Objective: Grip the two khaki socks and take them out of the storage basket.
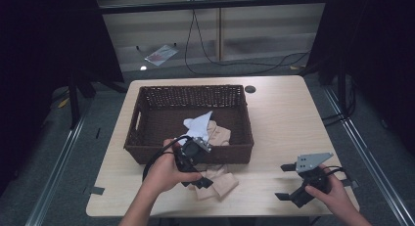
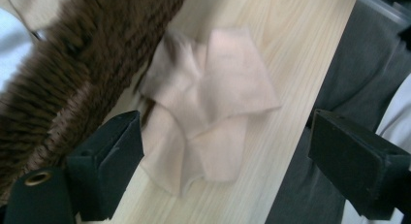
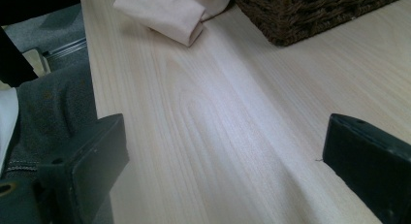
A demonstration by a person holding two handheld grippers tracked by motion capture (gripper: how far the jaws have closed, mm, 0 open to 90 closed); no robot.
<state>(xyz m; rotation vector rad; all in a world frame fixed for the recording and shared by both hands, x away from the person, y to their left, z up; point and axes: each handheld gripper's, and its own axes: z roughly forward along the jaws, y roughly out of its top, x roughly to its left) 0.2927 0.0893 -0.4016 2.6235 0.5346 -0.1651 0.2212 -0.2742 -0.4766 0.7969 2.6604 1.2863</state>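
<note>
A crumpled beige cloth [image 1: 219,185] [image 2: 213,103] lies on the wooden table [image 1: 284,118], just in front of the dark wicker basket [image 1: 147,113]. My left gripper [image 1: 195,174] [image 2: 223,151] hangs over this cloth with its jaws wide open; the cloth lies below the gap and the pads do not press on it. Inside the basket lie another beige cloth [image 1: 219,133] and a white cloth [image 1: 198,122]. My right gripper [image 1: 285,182] [image 3: 223,156] stands open over bare table at the front right, with the folded beige cloth [image 3: 169,10] and the basket's corner [image 3: 300,15] farther off.
The basket's wall [image 2: 63,73] is close beside my left gripper's jaw. The table's front edge runs just behind the cloth. A black round cap [image 1: 250,89] sits at the table's back edge. Cables and a sheet [image 1: 160,54] lie on the floor beyond.
</note>
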